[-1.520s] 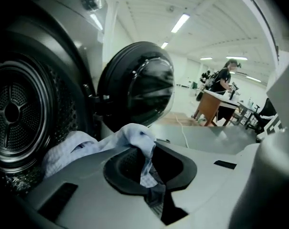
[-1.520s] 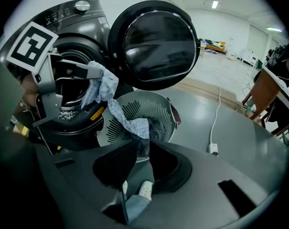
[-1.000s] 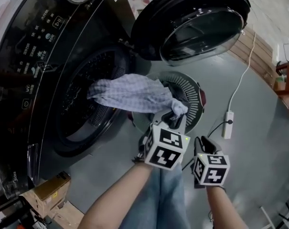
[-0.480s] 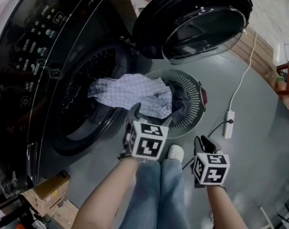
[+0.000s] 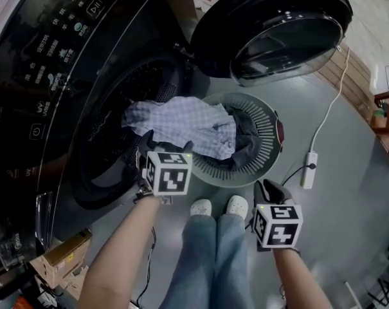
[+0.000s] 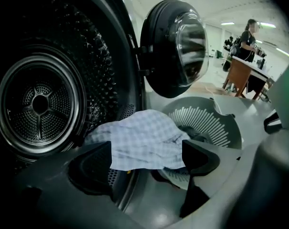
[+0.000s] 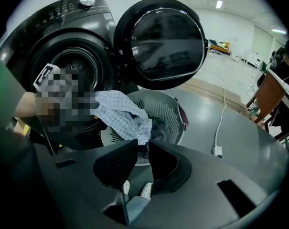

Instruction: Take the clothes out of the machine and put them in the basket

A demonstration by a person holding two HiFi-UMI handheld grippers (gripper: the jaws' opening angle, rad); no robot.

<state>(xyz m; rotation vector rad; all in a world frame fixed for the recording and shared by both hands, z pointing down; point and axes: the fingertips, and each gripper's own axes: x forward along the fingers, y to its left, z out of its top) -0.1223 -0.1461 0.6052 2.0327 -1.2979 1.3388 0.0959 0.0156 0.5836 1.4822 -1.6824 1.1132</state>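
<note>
Grey floor [image 5: 348,224]: crumpled blue-chk cloth [image 5: 181,126] over basket [image 5: 269,125] rim.

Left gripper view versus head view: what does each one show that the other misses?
Only the left gripper view: the drum's rear and a person at a desk. Only the head view: the control panel, shoes and power strip. Both: the checked cloth draped from the machine's opening into the basket, and the open door.
</note>
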